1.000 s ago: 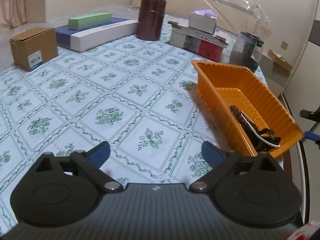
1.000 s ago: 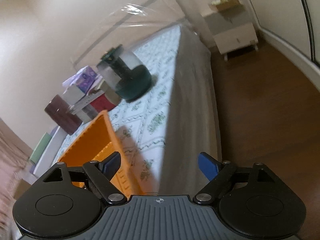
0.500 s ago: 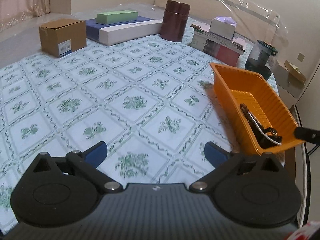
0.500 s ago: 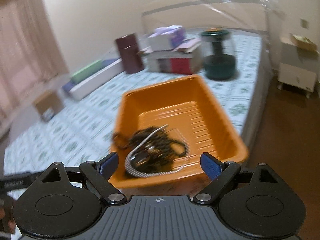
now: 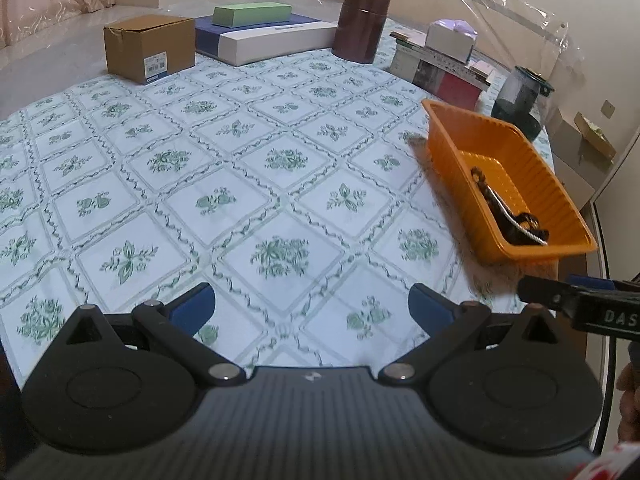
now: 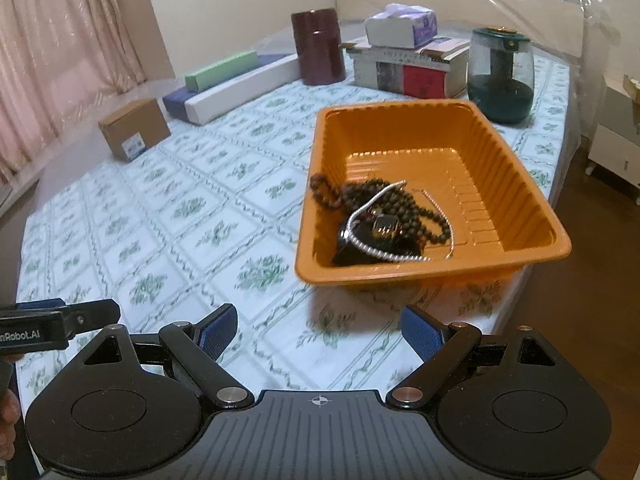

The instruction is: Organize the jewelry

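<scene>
An orange plastic tray (image 6: 516, 184) (image 5: 528, 152) stands near the right edge of a floral-patterned cloth. In its near end lies a tangle of jewelry (image 6: 380, 220) (image 5: 508, 220): dark bead strands, a silver chain and a small dark piece. My right gripper (image 6: 318, 334) is open and empty, held above the cloth just in front of the tray. My left gripper (image 5: 312, 310) is open and empty too, over the cloth to the left of the tray. Each gripper's finger shows at the edge of the other's view.
Along the far side stand a cardboard box (image 6: 134, 128), a flat white-and-blue box with a green box on top (image 6: 224, 80), a dark red canister (image 6: 318, 52), stacked books with a tissue box (image 6: 404, 56) and a glass teapot (image 6: 502, 76). The cloth's edge drops to a wooden floor on the right.
The right gripper has swung and rolled from looking at the floor beside the bed to facing the tray. The left gripper has drawn back, so the tray looks smaller and farther right.
</scene>
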The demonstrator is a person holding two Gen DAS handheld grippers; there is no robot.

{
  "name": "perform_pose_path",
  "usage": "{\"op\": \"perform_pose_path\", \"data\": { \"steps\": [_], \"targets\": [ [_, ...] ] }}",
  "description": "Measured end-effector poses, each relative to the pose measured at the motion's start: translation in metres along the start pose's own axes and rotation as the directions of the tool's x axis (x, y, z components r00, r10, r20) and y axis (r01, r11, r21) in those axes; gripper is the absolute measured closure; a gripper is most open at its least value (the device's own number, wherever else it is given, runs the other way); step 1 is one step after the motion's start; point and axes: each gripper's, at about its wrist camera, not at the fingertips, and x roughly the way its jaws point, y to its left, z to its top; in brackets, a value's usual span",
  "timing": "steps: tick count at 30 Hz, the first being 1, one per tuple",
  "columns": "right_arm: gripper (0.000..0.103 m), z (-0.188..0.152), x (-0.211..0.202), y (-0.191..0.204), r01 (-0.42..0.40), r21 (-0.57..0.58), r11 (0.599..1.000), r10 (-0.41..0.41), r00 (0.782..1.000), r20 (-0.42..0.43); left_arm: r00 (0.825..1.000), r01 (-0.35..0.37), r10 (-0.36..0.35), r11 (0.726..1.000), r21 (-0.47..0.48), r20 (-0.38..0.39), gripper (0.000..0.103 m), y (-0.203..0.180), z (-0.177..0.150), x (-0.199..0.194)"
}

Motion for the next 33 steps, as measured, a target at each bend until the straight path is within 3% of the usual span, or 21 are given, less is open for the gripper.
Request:
{"op": "perform_pose_path", "data": {
  "steps": [33],
  "targets": [
    [0.015,-0.005,-0.008,0.004,0.027,-0.013,1.0,-0.027,1.0,-0.004,1.0,-0.008,0.008,0.998,0.06,0.003,0.001,-0.022,-0.007,-0.003]
  ]
}}
